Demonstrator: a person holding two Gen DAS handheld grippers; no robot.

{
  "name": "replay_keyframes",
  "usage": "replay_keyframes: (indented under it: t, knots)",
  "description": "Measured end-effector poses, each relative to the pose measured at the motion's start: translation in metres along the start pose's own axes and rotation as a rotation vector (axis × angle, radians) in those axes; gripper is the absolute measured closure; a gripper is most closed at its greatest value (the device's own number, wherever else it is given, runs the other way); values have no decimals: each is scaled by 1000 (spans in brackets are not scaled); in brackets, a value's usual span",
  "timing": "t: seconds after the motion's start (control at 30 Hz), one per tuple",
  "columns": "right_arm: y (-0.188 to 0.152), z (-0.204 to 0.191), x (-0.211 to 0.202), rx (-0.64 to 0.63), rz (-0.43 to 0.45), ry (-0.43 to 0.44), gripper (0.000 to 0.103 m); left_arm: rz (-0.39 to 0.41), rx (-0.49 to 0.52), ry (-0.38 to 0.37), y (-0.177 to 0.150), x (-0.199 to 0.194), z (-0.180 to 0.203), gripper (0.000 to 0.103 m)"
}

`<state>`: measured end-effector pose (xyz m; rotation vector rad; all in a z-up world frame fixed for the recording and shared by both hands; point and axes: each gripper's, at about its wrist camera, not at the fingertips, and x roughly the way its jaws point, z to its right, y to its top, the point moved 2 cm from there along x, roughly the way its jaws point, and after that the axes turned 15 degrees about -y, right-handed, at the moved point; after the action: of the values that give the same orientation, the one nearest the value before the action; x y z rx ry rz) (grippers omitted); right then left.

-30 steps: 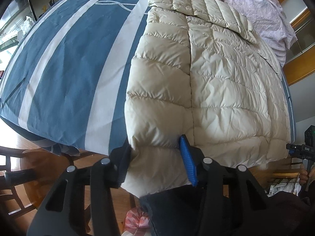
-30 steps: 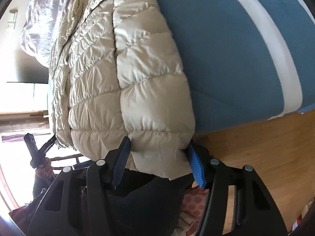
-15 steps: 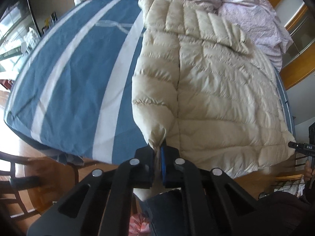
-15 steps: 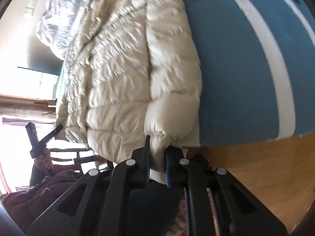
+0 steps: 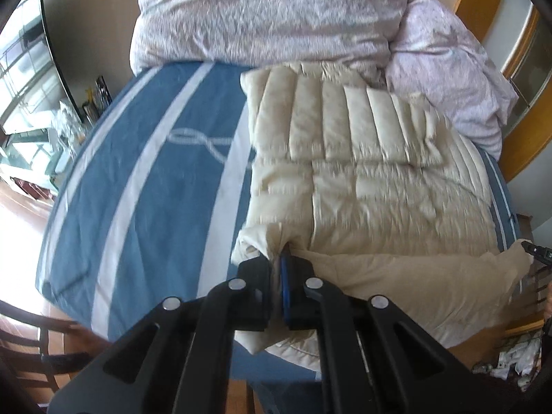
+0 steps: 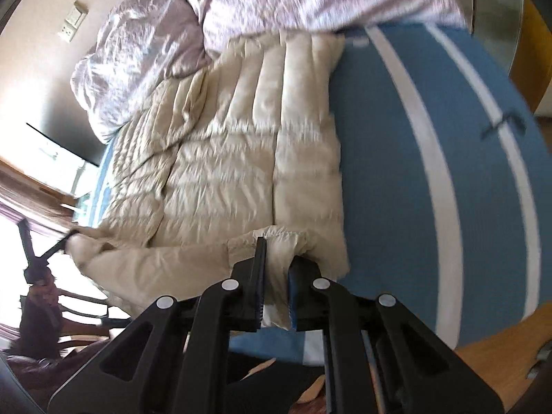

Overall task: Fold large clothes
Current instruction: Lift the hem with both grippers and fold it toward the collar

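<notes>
A cream quilted down jacket (image 5: 372,179) (image 6: 220,158) lies on a bed with a blue, white-striped cover (image 5: 148,179) (image 6: 407,158). My left gripper (image 5: 277,262) is shut on the hem's left corner, and the pinched fabric bunches above the pads. My right gripper (image 6: 276,262) is shut on the hem's other corner. The near hem is lifted off the bed and stretched between the two grippers, with its paler lining (image 5: 407,289) facing up. The right gripper's tip (image 5: 536,253) shows at the left wrist view's right edge; the left gripper (image 6: 51,252) shows at the right wrist view's left edge.
A crumpled pale lilac duvet (image 5: 269,17) (image 6: 145,45) is heaped at the head of the bed behind the jacket. Dark wooden chairs (image 5: 31,338) stand on the wooden floor (image 6: 496,355) by the bed's near edge. A wooden frame (image 5: 524,131) runs along the far right.
Both grippers went from open around the hem corners to shut on them. Then both rose and carried the hem up off the bed's near edge, toward the head of the bed.
</notes>
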<state>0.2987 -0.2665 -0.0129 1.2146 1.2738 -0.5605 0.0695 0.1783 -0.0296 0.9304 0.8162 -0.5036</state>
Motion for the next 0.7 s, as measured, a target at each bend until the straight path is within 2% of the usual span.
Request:
replay_keyframes:
  t: [0.13,0.37,0.57,0.7]
  knots:
    - [29,-10,4,-29,65,-103,92,43,13,14,34,8,4,98]
    - [79,-26,22,22,132,-231,92,96,-8,-2,98,32,5,98]
    - [109,-32,32,76,150,-263,92,100,28,-2,145,50,9,98]
    - [128,-34,38,116,162,-265,92,91,37,2,165,62,7,98]
